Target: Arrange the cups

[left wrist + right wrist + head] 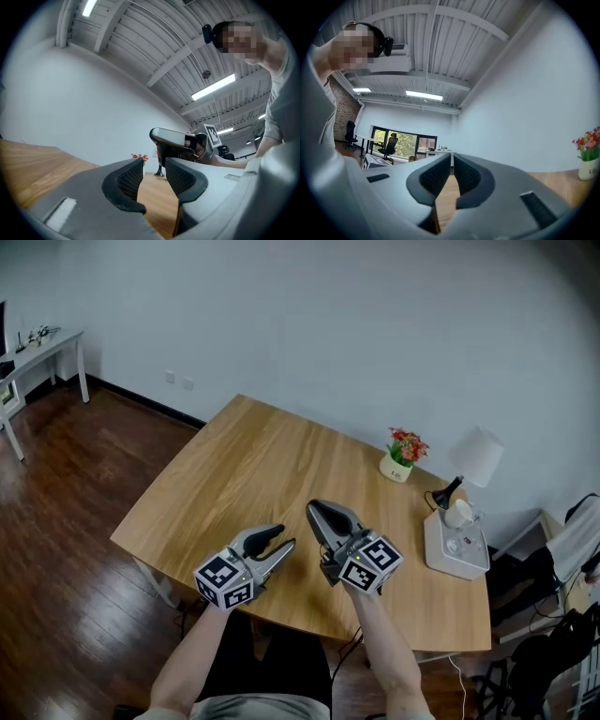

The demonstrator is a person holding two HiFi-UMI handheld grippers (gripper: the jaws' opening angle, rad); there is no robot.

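No cups showed in any view, so nothing looked arranged and I judged the task either not started or already over (cannot tell which). The table [234,465] carried only a flower pot [401,457], a lamp [473,460] and a white device [457,545], out around 2 to 3 o'clock. Both hands hovered over its 6 o'clock edge. The left gripper [279,542] pointed toward 2 o'clock, jaws narrowly apart and empty. The right gripper [319,512] pointed toward 11 o'clock, jaws closed on nothing.

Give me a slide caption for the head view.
Left hand-held gripper and right hand-held gripper held over a light wooden table; small white pot of red flowers and white-shaded lamp beyond.
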